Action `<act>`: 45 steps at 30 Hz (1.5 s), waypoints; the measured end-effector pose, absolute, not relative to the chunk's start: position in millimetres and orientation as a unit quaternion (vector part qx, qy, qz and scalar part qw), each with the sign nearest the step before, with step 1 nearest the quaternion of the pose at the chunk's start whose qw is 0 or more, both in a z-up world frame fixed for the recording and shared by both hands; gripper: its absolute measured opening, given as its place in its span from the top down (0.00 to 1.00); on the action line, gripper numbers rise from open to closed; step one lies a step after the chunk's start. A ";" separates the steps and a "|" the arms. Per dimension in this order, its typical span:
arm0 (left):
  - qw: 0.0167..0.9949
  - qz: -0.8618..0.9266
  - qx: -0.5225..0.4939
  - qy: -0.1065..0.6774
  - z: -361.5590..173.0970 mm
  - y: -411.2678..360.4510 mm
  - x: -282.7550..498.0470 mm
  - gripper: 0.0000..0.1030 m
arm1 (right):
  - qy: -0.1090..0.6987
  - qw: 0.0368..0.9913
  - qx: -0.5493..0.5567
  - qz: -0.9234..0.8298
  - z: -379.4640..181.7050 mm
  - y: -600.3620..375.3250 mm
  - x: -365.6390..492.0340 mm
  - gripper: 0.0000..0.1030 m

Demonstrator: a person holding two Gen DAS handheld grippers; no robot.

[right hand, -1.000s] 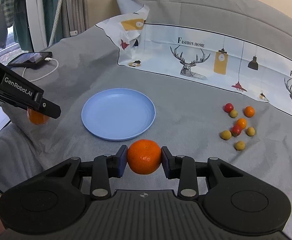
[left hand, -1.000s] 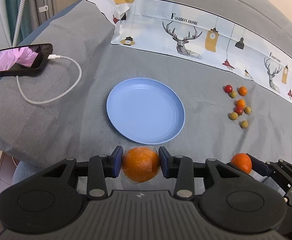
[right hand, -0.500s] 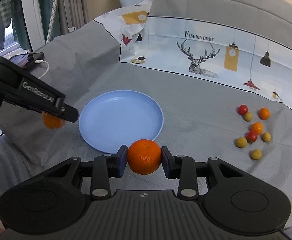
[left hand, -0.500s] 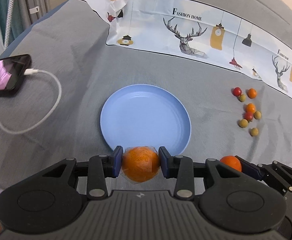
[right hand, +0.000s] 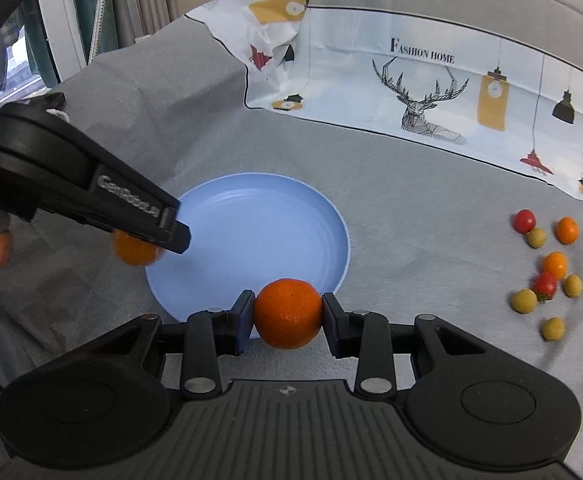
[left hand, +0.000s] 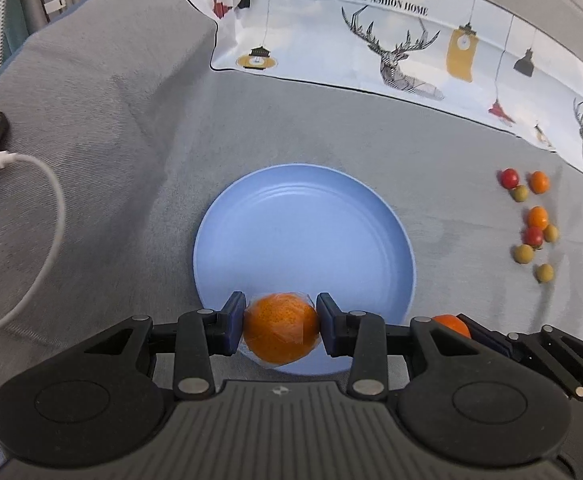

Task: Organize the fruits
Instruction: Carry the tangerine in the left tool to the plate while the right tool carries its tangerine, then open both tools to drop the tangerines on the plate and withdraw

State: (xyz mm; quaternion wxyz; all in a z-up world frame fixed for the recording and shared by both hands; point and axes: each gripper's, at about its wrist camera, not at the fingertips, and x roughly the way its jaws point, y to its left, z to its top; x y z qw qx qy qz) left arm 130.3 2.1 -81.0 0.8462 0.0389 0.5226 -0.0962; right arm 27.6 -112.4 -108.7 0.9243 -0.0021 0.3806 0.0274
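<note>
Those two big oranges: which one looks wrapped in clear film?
The orange in the left hand-held gripper: crinkled clear film shows around it. The orange in the right hand-held gripper has bare, dimpled peel.

The printed cloth (left hand: 411, 40) along the top of the left wrist view bears "FASHION HOME" in dark capitals above a line-drawn stag; the same words stand on it at upper right in the right wrist view. At far right of the left view a second print is cut off. At middle left of the right view, the left gripper (right hand: 131, 204) carries pale, blurred lettering, apparently "GenRobot.AI".
</note>
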 end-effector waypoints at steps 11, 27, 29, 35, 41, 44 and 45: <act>0.844 -0.075 0.046 0.528 -100.9 3.1 159.6 0.59 | 0.393 0.919 -0.018 0.036 -126.3 -105.7 63.5 0.64; 0.895 -0.091 0.106 0.423 -54.3 -4.5 94.1 0.00 | 0.372 0.926 -0.053 0.032 -94.4 -106.2 27.4 0.04; 0.895 -0.094 0.095 0.425 -48.4 -1.3 78.7 0.00 | 0.379 0.924 -0.050 0.029 -91.2 -107.4 10.7 0.03; 0.891 -0.109 0.064 0.436 -32.7 4.5 32.2 0.00 | 0.382 0.923 -0.038 0.005 -80.8 -107.1 -40.4 0.01; 0.902 -0.111 0.069 0.412 -17.1 4.4 -10.3 0.00 | 0.355 0.935 -0.018 -0.016 -63.5 -112.1 -78.4 0.01; 0.908 -0.111 0.074 0.397 -9.4 3.5 -27.2 0.00 | 0.337 0.941 -0.013 -0.023 -55.9 -114.2 -94.9 0.01; 0.910 -0.110 0.075 0.393 -6.5 3.5 -31.9 0.00 | 0.331 0.943 -0.013 -0.024 -53.8 -114.0 -99.5 0.01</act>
